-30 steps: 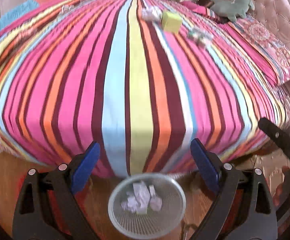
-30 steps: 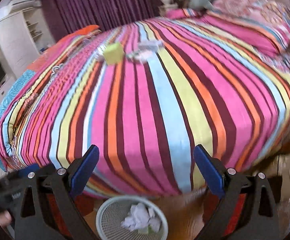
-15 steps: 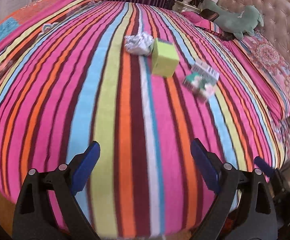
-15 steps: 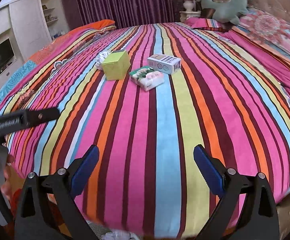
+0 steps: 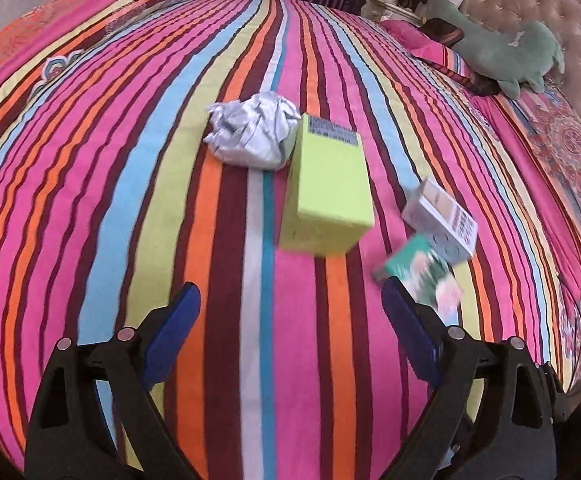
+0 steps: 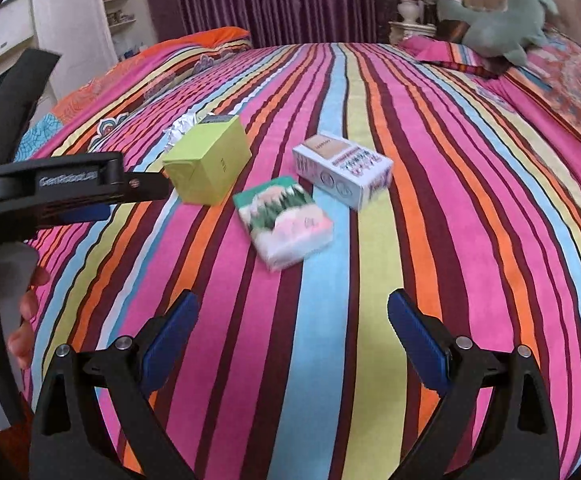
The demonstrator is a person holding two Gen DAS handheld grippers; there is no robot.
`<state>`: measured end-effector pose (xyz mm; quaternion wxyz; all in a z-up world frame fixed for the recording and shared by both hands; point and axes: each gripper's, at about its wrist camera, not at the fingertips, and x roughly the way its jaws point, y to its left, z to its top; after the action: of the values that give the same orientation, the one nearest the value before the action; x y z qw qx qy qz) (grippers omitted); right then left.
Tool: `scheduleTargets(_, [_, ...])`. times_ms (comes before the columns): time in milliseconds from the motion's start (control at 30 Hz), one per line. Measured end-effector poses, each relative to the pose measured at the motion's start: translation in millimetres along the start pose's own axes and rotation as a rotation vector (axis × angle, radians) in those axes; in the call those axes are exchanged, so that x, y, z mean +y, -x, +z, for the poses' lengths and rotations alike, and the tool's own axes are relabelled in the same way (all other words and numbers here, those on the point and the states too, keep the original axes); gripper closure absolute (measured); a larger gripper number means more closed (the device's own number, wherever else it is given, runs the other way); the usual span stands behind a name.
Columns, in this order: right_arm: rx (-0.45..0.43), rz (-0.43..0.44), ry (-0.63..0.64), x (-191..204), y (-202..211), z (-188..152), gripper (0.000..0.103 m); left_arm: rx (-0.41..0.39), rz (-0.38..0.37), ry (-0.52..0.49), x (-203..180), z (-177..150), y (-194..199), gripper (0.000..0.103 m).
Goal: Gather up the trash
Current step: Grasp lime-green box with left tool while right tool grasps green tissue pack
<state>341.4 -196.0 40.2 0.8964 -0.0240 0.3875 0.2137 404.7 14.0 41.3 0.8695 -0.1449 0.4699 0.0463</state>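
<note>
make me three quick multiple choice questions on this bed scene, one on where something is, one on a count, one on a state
1. Where is the crumpled paper?
A. against the green box's far end
B. on the pillow
C. inside the white box

2. How many boxes lie on the bed?
A. one
B. three
C. five

3. How is the left hand-held gripper?
A. shut on the paper
B. shut on a box
C. open, holding nothing

Answers: 1 A, the paper sits just behind the green box. 2 B, the green box, white box and flat packet. 3 C, its fingers stand wide apart over bare bedspread; the right hand-held gripper is the same.
</note>
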Motion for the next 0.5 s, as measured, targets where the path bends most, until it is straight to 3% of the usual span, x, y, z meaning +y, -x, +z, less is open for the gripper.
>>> scheduleTargets(500, [0.066, 0.035, 0.125, 1.3, -54.7, 38.0, 0.012, 0.076, 0.047, -0.013, -17.6, 40.4, -71.0, 0.014])
